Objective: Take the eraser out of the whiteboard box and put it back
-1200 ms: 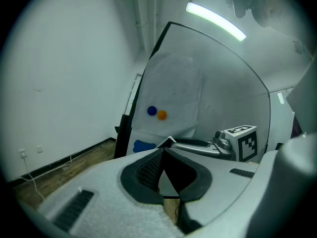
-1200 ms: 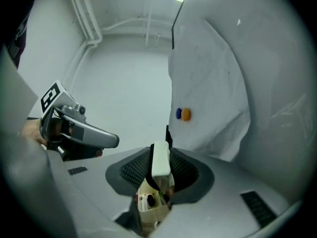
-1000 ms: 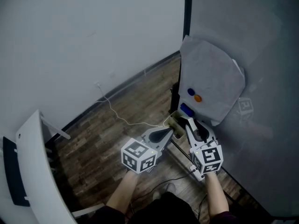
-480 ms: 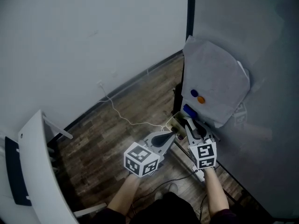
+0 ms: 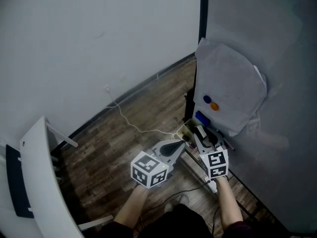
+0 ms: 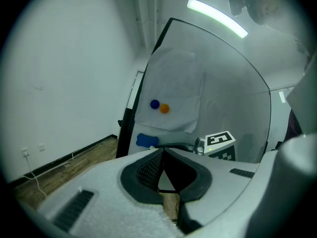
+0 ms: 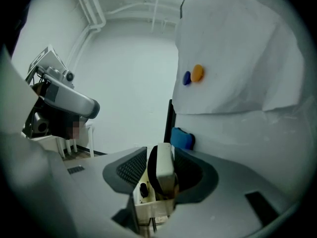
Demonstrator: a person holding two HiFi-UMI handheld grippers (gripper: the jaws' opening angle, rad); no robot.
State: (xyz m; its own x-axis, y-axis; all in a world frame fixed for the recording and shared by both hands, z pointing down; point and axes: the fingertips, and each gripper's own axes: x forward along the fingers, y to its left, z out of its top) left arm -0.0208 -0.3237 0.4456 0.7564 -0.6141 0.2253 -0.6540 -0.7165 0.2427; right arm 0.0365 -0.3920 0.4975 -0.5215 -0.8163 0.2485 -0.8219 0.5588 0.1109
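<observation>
Eraser (image 7: pixel 162 168) between right gripper's (image 7: pixel 160 153) just-opened jaws

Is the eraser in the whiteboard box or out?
In. The eraser stands upright, lower end inside the box, between the jaws of the right gripper, which have just been opening.

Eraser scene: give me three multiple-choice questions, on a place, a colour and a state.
1. The eraser is: A in a drawer; B in the whiteboard box; C on a shelf.
2. The paper's two magnets are: A blue and orange; B red and green; C both black.
3. The left claw is: A wide open; B holding a cup; C shut.
Answers: B, it stands in the box between the right claw's just-opened jaws; A, plain on the paper; C, its tips meet on nothing.
</observation>
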